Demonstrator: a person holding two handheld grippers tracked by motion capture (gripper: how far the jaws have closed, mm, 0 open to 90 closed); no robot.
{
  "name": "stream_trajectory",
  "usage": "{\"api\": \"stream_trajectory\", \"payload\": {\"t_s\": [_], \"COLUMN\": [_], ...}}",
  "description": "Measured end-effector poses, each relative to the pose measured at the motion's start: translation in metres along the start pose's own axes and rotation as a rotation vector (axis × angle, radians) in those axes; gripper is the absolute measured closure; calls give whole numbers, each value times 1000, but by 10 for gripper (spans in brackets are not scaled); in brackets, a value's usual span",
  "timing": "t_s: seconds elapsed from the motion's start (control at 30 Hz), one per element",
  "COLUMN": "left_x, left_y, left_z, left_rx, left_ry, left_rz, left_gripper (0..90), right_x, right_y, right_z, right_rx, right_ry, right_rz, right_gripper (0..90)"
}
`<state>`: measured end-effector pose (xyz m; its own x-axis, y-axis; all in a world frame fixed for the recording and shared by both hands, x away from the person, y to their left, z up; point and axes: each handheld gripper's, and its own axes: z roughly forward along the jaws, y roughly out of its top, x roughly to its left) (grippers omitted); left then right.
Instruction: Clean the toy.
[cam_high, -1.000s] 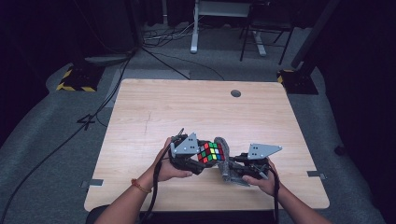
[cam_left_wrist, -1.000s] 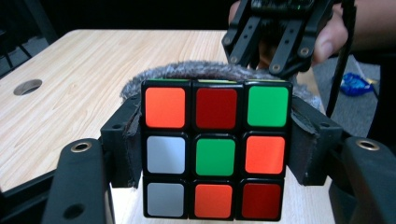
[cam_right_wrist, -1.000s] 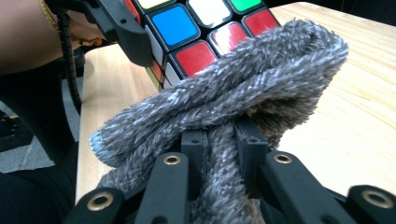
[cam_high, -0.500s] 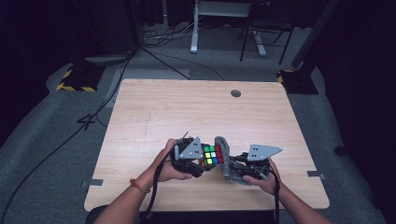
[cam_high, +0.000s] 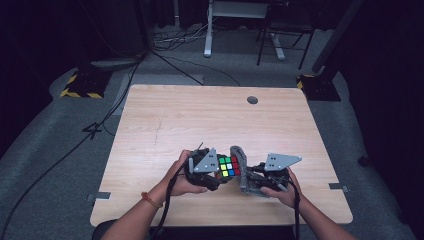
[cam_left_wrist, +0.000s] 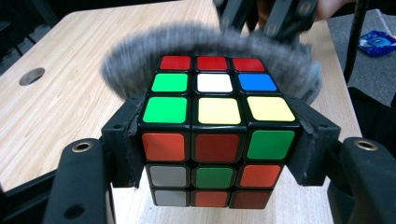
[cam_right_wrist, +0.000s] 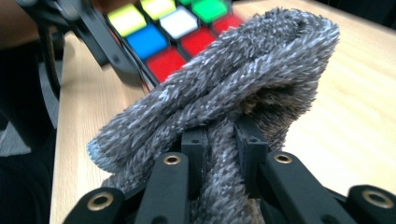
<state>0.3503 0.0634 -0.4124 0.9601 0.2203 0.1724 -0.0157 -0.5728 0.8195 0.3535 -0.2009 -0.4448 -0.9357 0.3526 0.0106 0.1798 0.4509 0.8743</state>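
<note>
Item: puzzle cube (cam_left_wrist: 217, 133), scrambled, gripped at two opposite sides by the left gripper (cam_high: 212, 175) and held just above the near middle of the wooden table (cam_high: 200, 120).

Item: grey fluffy cloth (cam_right_wrist: 219, 107), bunched and pinched tight in the right gripper (cam_right_wrist: 223, 140); it is pressed against the cube's far face, the red row nearest it.

Progress: wiping is judged to be under way. One face is being covered; the remaining faces are presumably still to be wiped, which calls for the cube to be turned.

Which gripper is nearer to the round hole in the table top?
Right. The right gripper, holding the grey cloth, lies almost straight below the hole; the left gripper is further left.
</note>
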Motion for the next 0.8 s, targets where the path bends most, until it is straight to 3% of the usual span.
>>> {"api": "stream_trajectory", "payload": {"t_s": [0.07,0.13,0.3,0.47,0.57,0.7,0.8], "left_x": [1,2,7,4,2,1,4], "left_y": [1,-1,-7,-6,-3,2,2], "left_z": [-1,-1,-2,0,-1,-4,-10], "left_rx": [-3,-7,-20,-24,-40,-69,-102], "left_ry": [-3,-5,-25,-29,-34,-37,-28], "left_rz": [-2,-5,-37,-36,-27,-20,-39], "left_gripper": [335,335,335,335,335,335,335], "right_x": [1,1,1,2,1,1,2], "right_y": [-3,-3,2,8,8,4,4], "right_z": [6,6,-5,-16,-16,-6,-3], "right_rx": [35,36,-55,-121,-104,-25,-3], "right_ry": [2,4,5,-5,-9,1,19], "right_rz": [-15,-18,-20,-21,-16,-12,-16], "right_gripper": [772,772,773,772,772,772,772]}}
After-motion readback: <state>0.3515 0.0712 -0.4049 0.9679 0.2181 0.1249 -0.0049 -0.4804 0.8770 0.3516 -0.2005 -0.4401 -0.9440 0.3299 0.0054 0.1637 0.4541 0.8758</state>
